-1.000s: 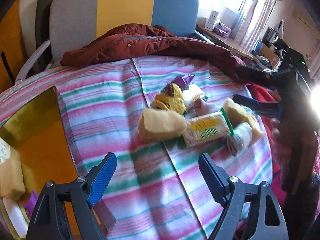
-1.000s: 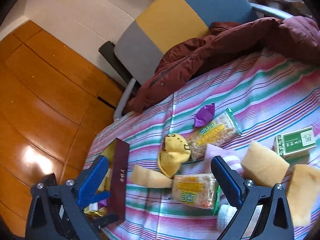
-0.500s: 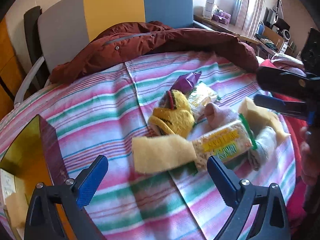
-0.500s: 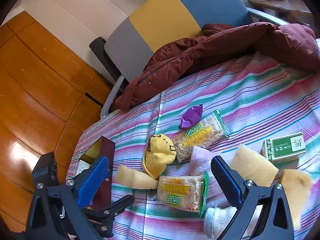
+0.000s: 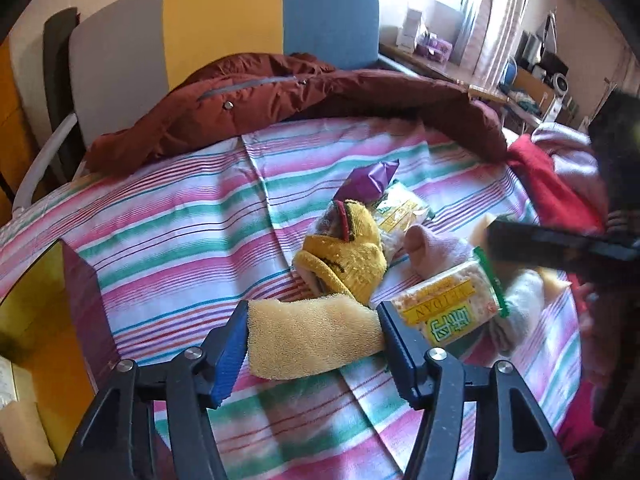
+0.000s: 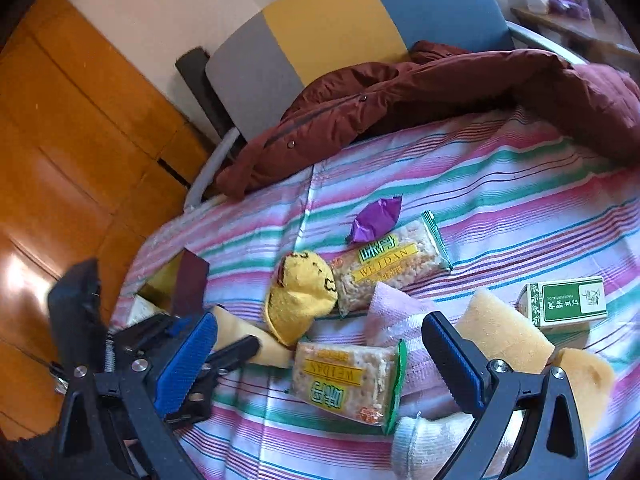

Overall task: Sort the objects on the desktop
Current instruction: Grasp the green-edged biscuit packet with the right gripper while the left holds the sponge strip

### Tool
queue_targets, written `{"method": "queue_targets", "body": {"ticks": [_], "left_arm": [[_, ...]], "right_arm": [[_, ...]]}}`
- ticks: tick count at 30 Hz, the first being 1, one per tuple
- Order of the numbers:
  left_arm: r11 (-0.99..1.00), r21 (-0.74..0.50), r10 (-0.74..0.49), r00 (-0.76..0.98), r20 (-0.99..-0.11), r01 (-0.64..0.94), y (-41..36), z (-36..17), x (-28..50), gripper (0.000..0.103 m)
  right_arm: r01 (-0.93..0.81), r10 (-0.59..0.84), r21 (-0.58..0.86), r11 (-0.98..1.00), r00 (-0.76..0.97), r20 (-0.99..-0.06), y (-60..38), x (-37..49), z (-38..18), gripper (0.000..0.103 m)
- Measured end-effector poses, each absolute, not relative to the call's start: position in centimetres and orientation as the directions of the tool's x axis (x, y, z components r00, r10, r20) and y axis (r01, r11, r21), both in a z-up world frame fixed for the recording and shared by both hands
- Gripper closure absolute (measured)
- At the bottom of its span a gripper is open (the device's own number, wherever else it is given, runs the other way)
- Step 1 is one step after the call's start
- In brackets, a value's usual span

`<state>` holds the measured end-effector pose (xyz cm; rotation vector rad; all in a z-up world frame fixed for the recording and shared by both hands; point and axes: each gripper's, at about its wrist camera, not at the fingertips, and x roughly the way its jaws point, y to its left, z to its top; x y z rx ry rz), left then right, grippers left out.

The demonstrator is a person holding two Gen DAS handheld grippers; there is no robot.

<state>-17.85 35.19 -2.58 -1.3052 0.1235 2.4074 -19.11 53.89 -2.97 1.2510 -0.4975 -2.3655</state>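
Observation:
A flat yellow sponge [image 5: 312, 340] lies on the striped tablecloth [image 5: 180, 224]. My left gripper [image 5: 311, 312] has it between its jaws, which are closing, and both blue pads touch its ends. In the right wrist view the left gripper [image 6: 224, 356] sits on the same sponge [image 6: 276, 352]. My right gripper [image 6: 320, 320] hangs open above a rice-cracker packet [image 6: 348, 380] and holds nothing. Around it lie a yellow sock [image 6: 300, 300], a second packet [image 6: 388, 264], a purple wrapper [image 6: 374, 220], a pink sock [image 6: 396, 320], a white sock [image 6: 424, 436], two more sponges [image 6: 504, 332] and a green box [image 6: 568, 300].
An open dark-red box with a gold lining [image 5: 80, 292] stands at the table's left edge and holds some items. A red-brown jacket [image 5: 280, 96] drapes over the far edge, in front of a grey, yellow and blue chair [image 5: 224, 20]. A cluttered desk [image 5: 532, 84] is at the right.
The left gripper came forward and down onto the yellow sponge, widened, then narrowed until its pads met the sponge's ends. The right gripper stayed put with a slight roll.

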Motion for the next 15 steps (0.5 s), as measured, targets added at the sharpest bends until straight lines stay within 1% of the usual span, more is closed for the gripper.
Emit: {"method": "queue_targets", "body": {"ticks": [3,6,8,11,14,15], "left_arm": [[-0.927,-0.139,0.312,-0.512,-0.8,-0.348,33.4,-1.2,-16.8,0.04],[-0.934,-0.167,0.319,-0.533,-0.784,-0.315,31.5,-0.1,-15.7,0.04],[-0.94,-0.175,0.314,-0.546,-0.777,-0.292,30.1,0.7,-14.7,0.04],[-0.948,-0.186,0.304,-0.563,-0.768,-0.259,28.0,1.5,-13.4,0.04],[-0.954,-0.197,0.295,-0.579,-0.76,-0.228,25.9,2.4,-12.2,0.04],[-0.955,-0.2,0.292,-0.584,-0.757,-0.218,25.2,2.6,-11.7,0.04]], "right_arm": [[0.215,-0.497,0.453,-0.865,-0.483,-0.721,53.0,-19.1,-3.6,0.0],[0.241,-0.511,0.452,-0.859,-0.451,-0.732,52.2,-19.2,-4.2,0.0],[0.277,-0.562,0.488,-0.827,-0.422,-0.712,51.8,-19.0,-4.2,0.0],[0.376,-0.685,0.575,-0.726,-0.337,-0.645,50.6,-18.3,-3.8,0.001],[0.45,-0.748,0.61,-0.653,-0.256,-0.612,49.4,-17.5,-3.6,0.001],[0.471,-0.743,0.593,-0.653,-0.247,-0.622,48.9,-17.1,-3.5,0.001]]}}
